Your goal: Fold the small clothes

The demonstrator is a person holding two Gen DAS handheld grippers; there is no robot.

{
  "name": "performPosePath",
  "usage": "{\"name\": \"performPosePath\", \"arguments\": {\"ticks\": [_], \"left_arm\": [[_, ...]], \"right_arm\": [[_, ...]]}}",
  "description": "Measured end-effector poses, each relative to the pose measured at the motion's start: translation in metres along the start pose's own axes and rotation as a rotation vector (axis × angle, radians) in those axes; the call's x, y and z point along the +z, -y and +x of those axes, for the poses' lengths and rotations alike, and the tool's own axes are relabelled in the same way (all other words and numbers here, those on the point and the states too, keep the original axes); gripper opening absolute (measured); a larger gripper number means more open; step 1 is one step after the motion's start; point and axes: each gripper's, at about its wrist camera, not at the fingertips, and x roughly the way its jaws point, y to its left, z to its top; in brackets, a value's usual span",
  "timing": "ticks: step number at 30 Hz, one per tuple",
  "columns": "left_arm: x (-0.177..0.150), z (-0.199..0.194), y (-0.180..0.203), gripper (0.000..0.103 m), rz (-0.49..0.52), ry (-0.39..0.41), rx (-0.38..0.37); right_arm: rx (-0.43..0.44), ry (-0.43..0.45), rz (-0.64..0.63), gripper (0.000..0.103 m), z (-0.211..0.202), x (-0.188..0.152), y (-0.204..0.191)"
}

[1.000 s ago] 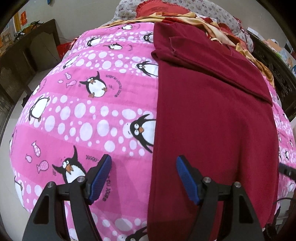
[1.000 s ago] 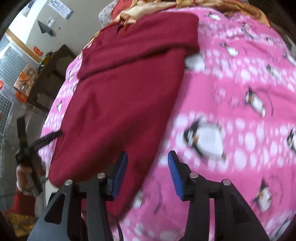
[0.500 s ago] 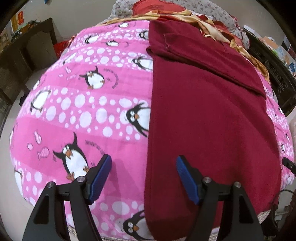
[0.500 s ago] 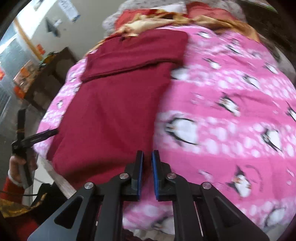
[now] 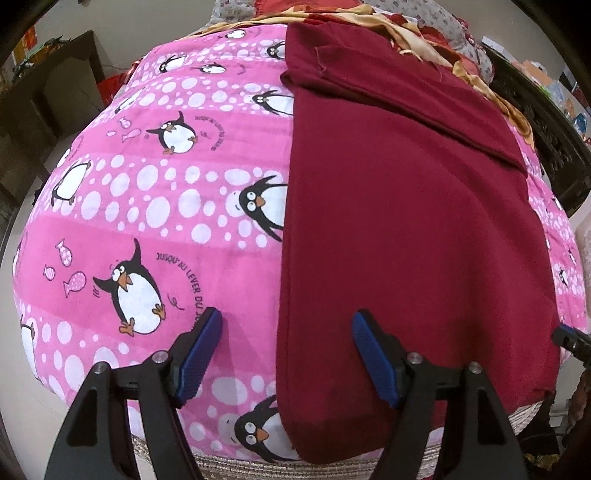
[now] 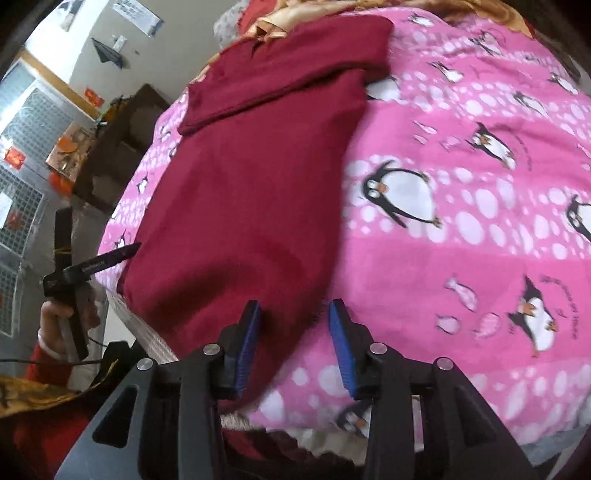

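- The left gripper (image 5: 286, 343) hangs with its jaws spread wide and holding nothing; one blue pad sits over the pink blanket (image 5: 155, 206), the other over the near left side of the maroon garment (image 5: 406, 229).
- The right gripper (image 6: 294, 341) has its jaws parted too, less widely, and nothing is pinched; the garment's (image 6: 251, 206) near right corner lies in the gap between the pads, whether touching them I cannot tell.
- The garment lies flat and lengthwise on the penguin-print blanket covering the bed. Its near hem reaches the bed's edge, just above the woven mattress border (image 5: 332, 467).
- At the far end a band of the same cloth is already turned over on itself, so the piece looks partly folded into a long narrow panel.
- Beyond it, gold and red bedding (image 5: 417, 22) is heaped at the head of the bed.
- Handling, as a judgement: the fabric looks soft, light and limp, like a knit. It should drape and sag rather than hold any shape, and layers may slip apart if only the top one is caught.
- The best hold appears to be the two near hem corners, one per gripper, pinching all layers together.
- Lifted evenly and carried toward the far end, the panel would halve cleanly; uneven pull would skew the edges.
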Motion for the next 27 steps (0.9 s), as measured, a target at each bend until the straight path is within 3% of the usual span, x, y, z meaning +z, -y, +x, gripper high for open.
{"name": "performPosePath", "arguments": {"ticks": [3, 6, 8, 13, 17, 20, 27], "left_arm": [[0.0, 0.001, 0.002, 0.079, 0.006, -0.008, 0.007], [0.001, 0.0, 0.001, 0.079, 0.004, -0.016, 0.004], [0.0, 0.0, 0.0, 0.079, -0.001, -0.021, 0.003], [-0.006, 0.001, 0.004, 0.083, 0.008, -0.026, 0.021], [-0.006, 0.001, 0.007, 0.085, 0.018, -0.043, 0.028], [-0.009, -0.002, 0.006, 0.085, 0.014, -0.06, 0.016], [-0.019, -0.004, 0.007, 0.087, 0.025, -0.072, 0.006]], "right_arm": [[0.024, -0.003, -0.054, 0.023, -0.001, -0.001, -0.015], [-0.075, 0.024, -0.166, 0.02, -0.014, -0.003, -0.028], [-0.127, 0.013, -0.16, 0.019, -0.023, -0.007, -0.019], [-0.114, -0.002, -0.098, 0.019, -0.013, -0.01, 0.0], [-0.131, -0.005, -0.131, 0.031, -0.01, -0.007, -0.008], [-0.121, -0.016, -0.131, 0.035, -0.012, -0.007, -0.008], [0.007, -0.046, -0.105, 0.045, -0.009, -0.012, -0.007]]}}
